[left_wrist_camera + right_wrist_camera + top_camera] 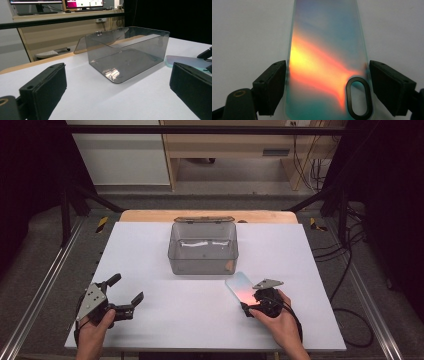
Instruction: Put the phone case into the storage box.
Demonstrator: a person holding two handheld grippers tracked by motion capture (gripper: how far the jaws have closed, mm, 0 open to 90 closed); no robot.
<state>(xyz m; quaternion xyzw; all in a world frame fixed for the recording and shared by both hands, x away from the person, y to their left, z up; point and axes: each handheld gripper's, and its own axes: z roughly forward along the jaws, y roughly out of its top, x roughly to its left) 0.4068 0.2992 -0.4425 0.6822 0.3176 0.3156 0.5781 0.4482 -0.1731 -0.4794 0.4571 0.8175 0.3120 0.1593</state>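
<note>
A phone case [239,287] with a shiny blue-to-orange finish lies flat on the white table, front right of centre. My right gripper [251,301] is shut on its near end. In the right gripper view the two black pads [270,87] press on the long edges of the case [324,50], beside its oval camera cut-out. My left gripper [127,288] rests at the front left, held by a hand, open with nothing between its fingers. The left gripper view looks between its wide-apart jaws toward the case [185,61].
A smoky transparent plastic box [202,269] stands mid-table, just behind the case, its hinged lid [203,219] folded back. In the left gripper view the box [130,50] has nothing in it. The white sheet [150,250] covers a wooden tabletop; dark frame posts stand at the sides.
</note>
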